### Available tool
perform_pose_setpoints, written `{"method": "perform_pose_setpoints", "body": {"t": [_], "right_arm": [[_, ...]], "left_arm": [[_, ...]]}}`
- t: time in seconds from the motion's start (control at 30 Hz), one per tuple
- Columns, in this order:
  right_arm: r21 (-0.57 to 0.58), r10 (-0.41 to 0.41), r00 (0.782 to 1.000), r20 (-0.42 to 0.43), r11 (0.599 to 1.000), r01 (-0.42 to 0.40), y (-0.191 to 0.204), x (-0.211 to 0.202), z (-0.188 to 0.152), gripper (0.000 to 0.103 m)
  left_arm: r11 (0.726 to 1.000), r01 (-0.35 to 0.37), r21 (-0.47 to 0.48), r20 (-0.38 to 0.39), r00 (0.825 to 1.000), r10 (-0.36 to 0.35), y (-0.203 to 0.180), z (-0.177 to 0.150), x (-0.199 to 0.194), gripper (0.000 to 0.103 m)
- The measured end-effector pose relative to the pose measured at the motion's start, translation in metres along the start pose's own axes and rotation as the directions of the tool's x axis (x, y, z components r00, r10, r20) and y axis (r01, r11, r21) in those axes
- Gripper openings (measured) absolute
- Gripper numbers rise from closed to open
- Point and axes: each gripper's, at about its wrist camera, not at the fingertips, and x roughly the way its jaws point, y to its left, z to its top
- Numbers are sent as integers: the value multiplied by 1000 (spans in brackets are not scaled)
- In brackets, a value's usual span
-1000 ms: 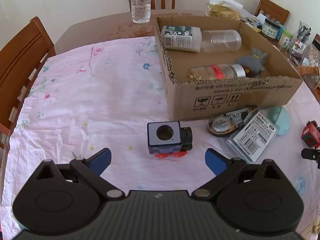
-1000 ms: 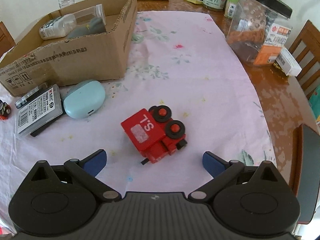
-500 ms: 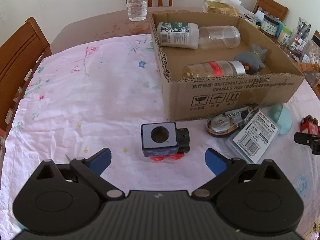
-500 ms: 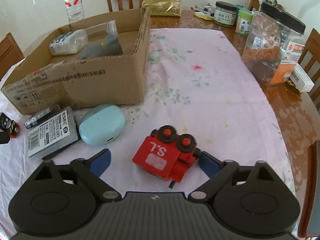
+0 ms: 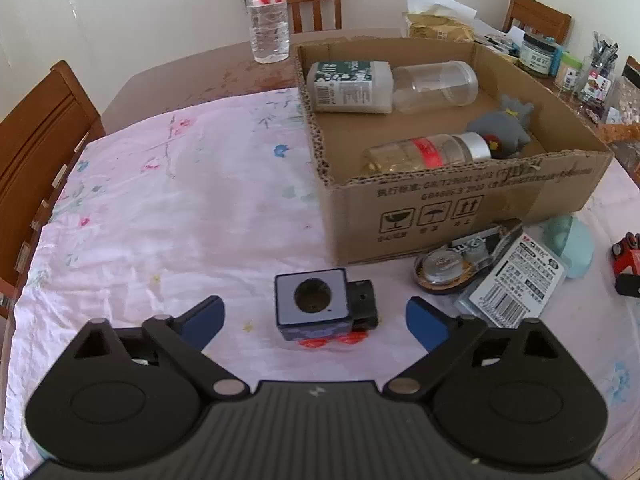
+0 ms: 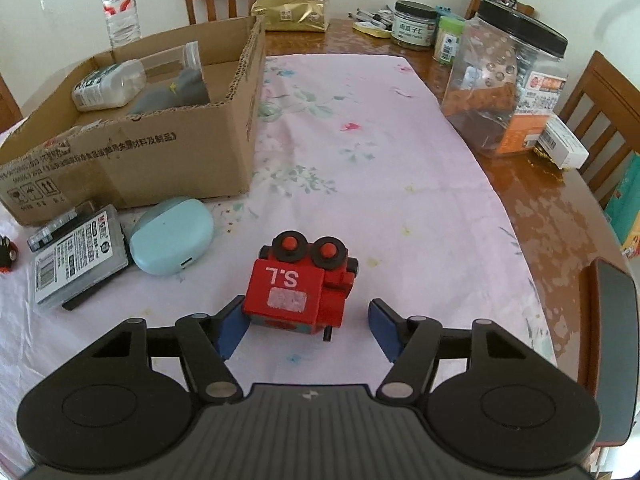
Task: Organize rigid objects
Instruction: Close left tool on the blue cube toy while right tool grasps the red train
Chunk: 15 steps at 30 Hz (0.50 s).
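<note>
A dark blue toy train (image 5: 324,308) with a grey square face and red wheels stands on the pink cloth. My left gripper (image 5: 316,320) straddles it, jaws closing, both blue pads still well clear of it. A red toy train (image 6: 296,284) marked "S.L" lies on its side between the pads of my right gripper (image 6: 306,324). Those jaws are closing: the left pad is at the train's corner and the right pad stands apart. The red train (image 5: 628,256) also shows at the left wrist view's right edge. An open cardboard box (image 5: 460,200) (image 6: 140,160) holds bottles and a grey plush toy.
In front of the box lie a tape dispenser (image 5: 452,268), a labelled plastic pack (image 5: 516,280) (image 6: 76,260) and a light blue case (image 6: 172,236). A water bottle (image 5: 268,12) stands behind the box. A large clear jar (image 6: 508,92) and small jars stand at the right. Wooden chairs ring the table.
The right gripper's jaws have narrowed a lot around the red train, which now sits closer and more squarely between the pads. The left jaws narrowed slightly and the blue train sits nearer them.
</note>
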Motion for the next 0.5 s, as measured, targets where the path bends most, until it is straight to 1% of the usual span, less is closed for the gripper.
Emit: {"method": "perform_pose_setpoints", "body": {"t": [0.13, 0.2, 0.3, 0.5], "right_arm": [[-3, -6, 1000, 5, 1000, 6, 5, 2, 2, 70], [-6, -2, 1000, 7, 1000, 2, 8, 3, 3, 70], [-12, -5, 1000, 9, 1000, 5, 12, 4, 5, 70], [-3, -6, 1000, 7, 1000, 6, 14, 5, 8, 70]], "left_arm": [[1000, -5, 7, 17, 1000, 5, -4, -1, 0, 89], [1000, -12, 9, 23, 1000, 12, -5, -2, 1, 84], [1000, -17, 9, 24, 1000, 16, -5, -3, 3, 80], [999, -11, -34, 28, 1000, 12, 0, -4, 3, 76]]}}
